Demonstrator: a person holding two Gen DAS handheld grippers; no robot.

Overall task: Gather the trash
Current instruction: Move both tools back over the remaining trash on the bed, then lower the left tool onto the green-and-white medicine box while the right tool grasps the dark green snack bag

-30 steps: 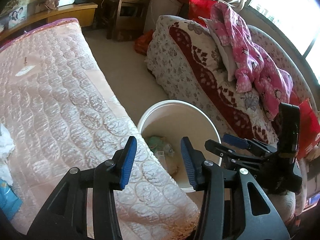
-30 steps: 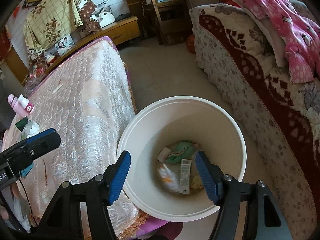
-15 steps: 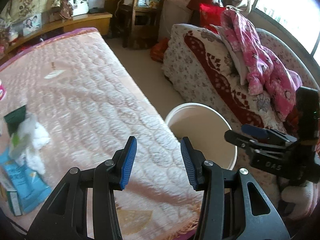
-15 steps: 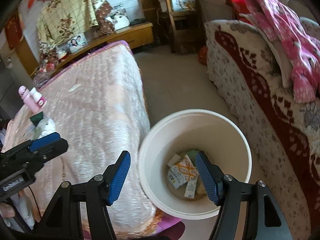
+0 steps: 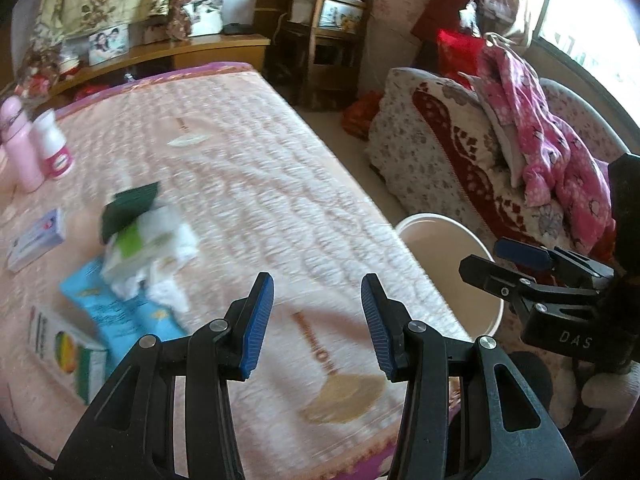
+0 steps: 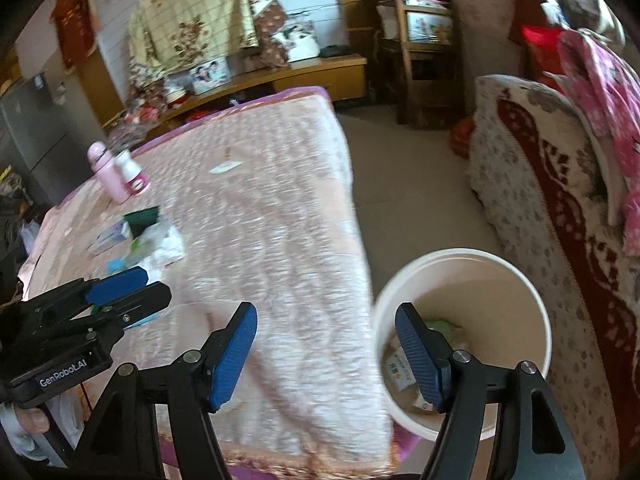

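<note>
A white bin [image 6: 464, 340] stands on the floor by the bed's corner, with wrappers and cartons inside; it also shows in the left wrist view [image 5: 452, 268]. A pile of trash lies on the pink bed: crumpled white tissue [image 5: 160, 248], a dark green packet [image 5: 128, 204], a blue wrapper [image 5: 116, 312] and a carton [image 5: 64, 348]. The pile also shows in the right wrist view [image 6: 152, 240]. My left gripper [image 5: 318, 320] is open and empty above the bed, right of the pile. My right gripper [image 6: 326, 356] is open and empty over the bed edge beside the bin.
A pink bottle [image 5: 18, 148] and a white bottle [image 5: 52, 148] stand at the bed's far left, with a small box [image 5: 36, 240] near them. A sofa [image 5: 448, 152] with pink clothes [image 5: 536, 128] flanks the bin on the right. Wooden shelves [image 5: 324, 40] stand behind.
Both grippers have swung left from over the bin toward the bed. The trash pile has come into the left wrist view. Both stay open and empty.
</note>
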